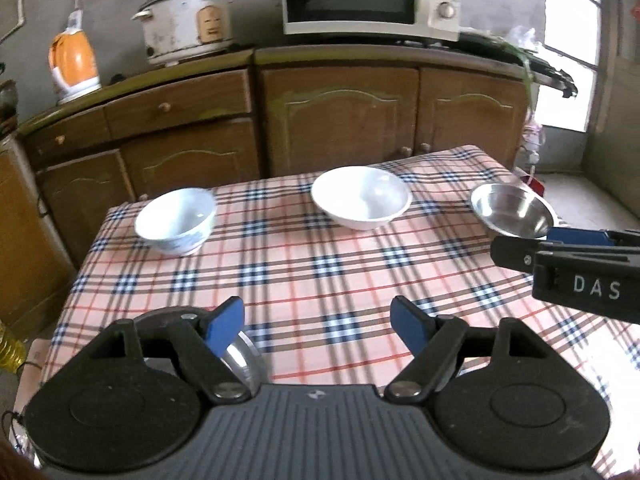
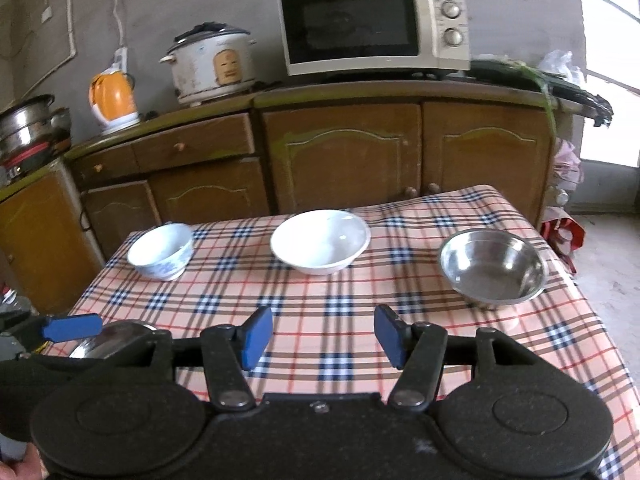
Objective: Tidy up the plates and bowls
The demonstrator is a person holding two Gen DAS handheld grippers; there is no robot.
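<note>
Three bowls stand in a row on the checked tablecloth (image 1: 320, 272): a small blue-patterned white bowl (image 1: 176, 220) at the left, a wide white bowl (image 1: 361, 202) in the middle, and a steel bowl (image 1: 510, 210) at the right. They also show in the right wrist view: small bowl (image 2: 161, 251), white bowl (image 2: 320, 241), steel bowl (image 2: 493, 266). My left gripper (image 1: 318, 328) is open and empty over the near table, above a steel dish (image 1: 244, 360) by its left finger. My right gripper (image 2: 323, 334) is open and empty; it shows at the right in the left wrist view (image 1: 560, 248).
A wooden cabinet (image 2: 340, 152) stands behind the table, carrying a microwave (image 2: 372, 26), a rice cooker (image 2: 212, 66) and an orange kettle (image 2: 114, 98). Pots (image 2: 28, 124) sit at far left. The steel dish (image 2: 116, 340) lies near the table's front left edge.
</note>
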